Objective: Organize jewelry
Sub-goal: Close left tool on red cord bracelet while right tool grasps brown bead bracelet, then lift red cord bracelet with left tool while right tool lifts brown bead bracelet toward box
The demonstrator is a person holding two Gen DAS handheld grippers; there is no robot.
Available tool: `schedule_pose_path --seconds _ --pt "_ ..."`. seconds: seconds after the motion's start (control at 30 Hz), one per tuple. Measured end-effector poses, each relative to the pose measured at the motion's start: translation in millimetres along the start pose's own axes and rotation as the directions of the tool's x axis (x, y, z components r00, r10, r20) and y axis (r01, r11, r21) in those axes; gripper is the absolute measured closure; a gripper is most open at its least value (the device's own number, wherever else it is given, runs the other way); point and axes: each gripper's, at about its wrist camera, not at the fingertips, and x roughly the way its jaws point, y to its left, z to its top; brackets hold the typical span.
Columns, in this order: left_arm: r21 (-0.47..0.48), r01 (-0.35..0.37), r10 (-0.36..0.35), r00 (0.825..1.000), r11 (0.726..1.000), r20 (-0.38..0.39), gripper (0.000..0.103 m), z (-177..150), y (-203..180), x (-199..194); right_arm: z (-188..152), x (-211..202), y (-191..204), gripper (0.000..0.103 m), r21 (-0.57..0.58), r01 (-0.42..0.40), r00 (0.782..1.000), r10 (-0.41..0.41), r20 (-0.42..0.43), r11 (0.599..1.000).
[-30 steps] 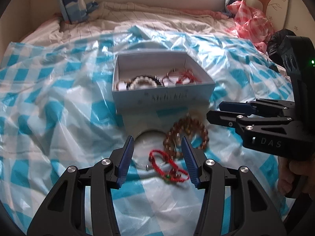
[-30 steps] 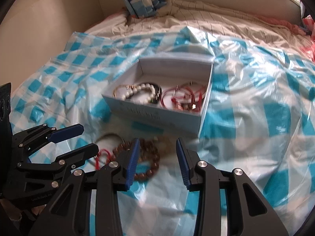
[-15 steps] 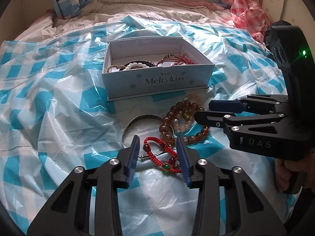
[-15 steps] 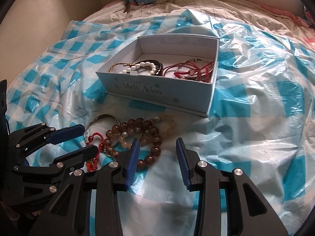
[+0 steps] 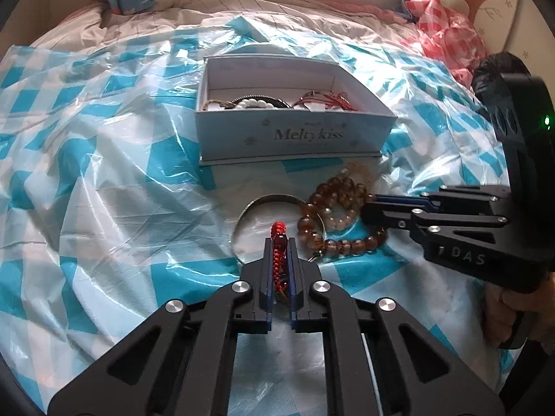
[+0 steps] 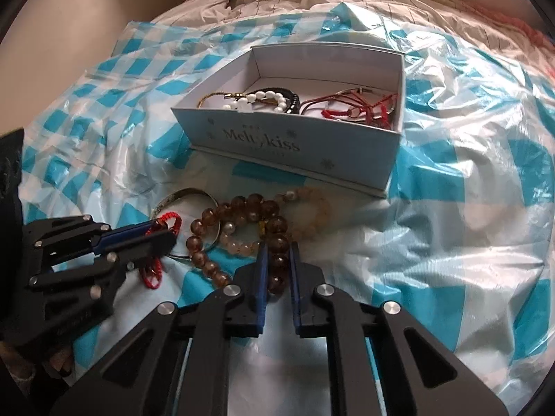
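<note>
1. A blue-and-white checked plastic sheet [image 5: 104,180] is spread over the bed; its wrinkled left stretch lies bare out to the edge.
2. The left gripper [image 5: 279,246] is seen clamped on a red cord bracelet [image 5: 278,239]; its jaws have just been closing.
3. A thin metal bangle [image 5: 249,213] lies just behind the cord bracelet, touching the bead cluster.
4. A pale box [image 5: 295,138], lid off, sits beyond on the sheet; pearl, dark and red pieces lie along its near wall.
5. The right gripper [image 6: 277,253] has been closed on the brown bead bracelet [image 6: 277,242]; beads are pinched between the pads.
6. Right of the box [image 6: 364,159], open sheet runs to the bed's edge.
</note>
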Motion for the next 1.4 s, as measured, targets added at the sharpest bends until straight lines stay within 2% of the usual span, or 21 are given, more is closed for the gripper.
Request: schedule_pose_path --seconds 0.33,0.4,0.7,1.0,1.4 --pt "-0.008 0.058 -0.057 0.998 0.998 0.038 0.099 8 -8 -20 -4 -34 -15 0.091 0.090 -0.117 0.992 0.112 0.049 0.989" --pt "-0.011 0.071 -0.070 0.996 0.997 0.046 0.099 9 -11 -24 -4 -45 -16 0.091 0.107 -0.161 0.986 0.154 0.071 0.981" --pt "-0.036 0.125 -0.121 0.987 0.991 0.104 0.098 18 -14 -49 3 -82 -18 0.091 0.142 -0.257 0.959 0.234 0.162 0.956" --pt "-0.063 0.151 -0.140 0.978 0.987 0.155 0.099 25 -9 -71 4 -107 -23 0.091 0.158 -0.312 0.934 0.272 0.231 0.937" --pt "-0.046 0.175 -0.163 0.967 0.983 0.195 0.098 28 -18 -91 3 -138 -21 0.091 0.159 -0.361 0.906 0.304 0.295 0.919"
